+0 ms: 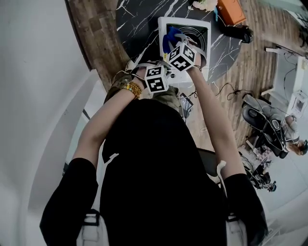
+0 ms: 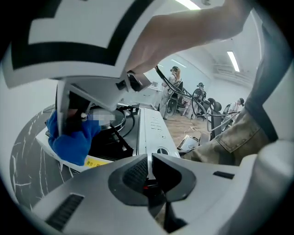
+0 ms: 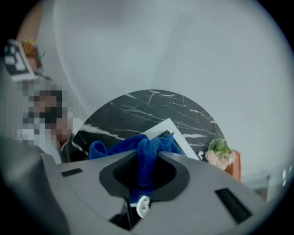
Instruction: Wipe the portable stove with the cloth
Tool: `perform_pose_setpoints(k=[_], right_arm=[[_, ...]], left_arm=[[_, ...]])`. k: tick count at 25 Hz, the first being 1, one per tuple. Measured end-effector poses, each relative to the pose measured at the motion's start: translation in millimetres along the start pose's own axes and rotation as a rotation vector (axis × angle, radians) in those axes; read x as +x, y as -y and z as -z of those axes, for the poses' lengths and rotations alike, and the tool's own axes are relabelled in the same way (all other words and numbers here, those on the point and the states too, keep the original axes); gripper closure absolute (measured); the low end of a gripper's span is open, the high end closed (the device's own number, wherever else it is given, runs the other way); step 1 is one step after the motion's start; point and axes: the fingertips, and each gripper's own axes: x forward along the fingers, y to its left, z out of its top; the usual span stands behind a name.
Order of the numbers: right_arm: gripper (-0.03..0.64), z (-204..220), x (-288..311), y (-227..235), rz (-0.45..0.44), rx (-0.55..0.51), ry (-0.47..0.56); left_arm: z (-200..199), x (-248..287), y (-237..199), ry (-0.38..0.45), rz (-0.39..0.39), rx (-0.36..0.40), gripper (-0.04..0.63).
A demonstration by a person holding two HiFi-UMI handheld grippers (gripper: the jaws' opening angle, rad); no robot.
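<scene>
The white portable stove (image 1: 186, 20) with a black burner (image 1: 195, 36) stands on the round black marble table (image 1: 137, 19). My right gripper (image 3: 146, 153) is shut on the blue cloth (image 3: 138, 147) and points steeply down. It holds the cloth (image 1: 169, 38) over the stove's left part. In the left gripper view the cloth (image 2: 73, 142) bunches on the stove's far left corner beside the burner (image 2: 112, 120). My left gripper (image 2: 149, 160) hovers at the stove's near edge by the control panel (image 2: 152, 131); its jaws are shut with nothing between them.
Pink flowers (image 3: 219, 153) and an orange box (image 1: 231, 9) sit at the table's far side, with a black object (image 1: 238, 32) next to them. Wooden floor (image 1: 96, 29) surrounds the table, with cables (image 1: 226, 89) on it. Office chairs (image 1: 262, 122) and people are off to the right.
</scene>
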Motion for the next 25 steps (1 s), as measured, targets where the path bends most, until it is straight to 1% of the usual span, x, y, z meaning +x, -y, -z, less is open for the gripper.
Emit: perform_pose_setpoints(k=[2,3,4,5,6,7,8,9,10,11,12,13,14,16,19,21,22,23,25], right_arm=[[0.577,-2,-1,10,-0.022,0.279,0.074],[0.577,-3,-2,15,-0.049,0.429,0.124],[0.577,-5,-6,20,-0.083,0.555,0.182],[0.577,-8,-14,27,-0.114,0.639,0.245],[0.577,-12,-25,36,-0.129,0.667,0.308],[0.577,-14,-38,47,-0.123,0.636,0.356],[0.577,-13,-49,59,-0.100,0.556,0.374],[0.577,-9,-58,70,-0.071,0.444,0.358],[0.577,-3,-62,79,-0.052,0.319,0.319],[0.577,3,-60,84,-0.059,0.196,0.272],[0.577,9,-54,84,-0.096,0.086,0.231],[0.577,14,-43,79,-0.158,-0.004,0.204],[0.577,16,-31,73,-0.231,-0.068,0.189],[0.577,12,-12,62,-0.353,-0.130,0.174],[0.577,7,0,57,-0.454,-0.182,0.137],[0.578,3,3,62,-0.486,-0.243,0.136],[0.578,-1,3,64,-0.489,-0.283,0.138],[0.580,-3,2,64,-0.485,-0.317,0.136],[0.580,4,0,60,-0.474,-0.350,0.126]], left_arm=[[1,0,0,-0.001,0.007,-0.014,0.565],[1,-1,0,-0.002,0.006,-0.015,0.565],[0,-1,0,-0.003,0.004,-0.017,0.565],[0,-1,0,-0.006,0.000,-0.025,0.565],[1,-2,0,-0.013,-0.007,-0.043,0.565],[1,-3,-2,-0.022,-0.023,-0.073,0.565],[-1,-5,-8,-0.025,-0.054,-0.111,0.564],[-3,-8,-15,-0.014,-0.101,-0.150,0.563],[-6,-12,-22,0.007,-0.152,-0.185,0.564],[-9,-15,-27,0.026,-0.196,-0.210,0.562],[-11,-16,-30,0.037,-0.229,-0.225,0.555],[-11,-15,-30,0.038,-0.249,-0.234,0.555],[-12,-12,-30,0.035,-0.261,-0.244,0.555],[-14,-8,-30,0.030,-0.285,-0.281,0.551],[-19,-5,-34,0.045,-0.356,-0.368,0.551],[-16,-2,-40,0.037,-0.398,-0.402,0.551],[-14,0,-43,0.027,-0.408,-0.416,0.553],[-11,1,-44,0.017,-0.406,-0.435,0.561],[-7,1,-41,-0.008,-0.367,-0.498,0.561]])
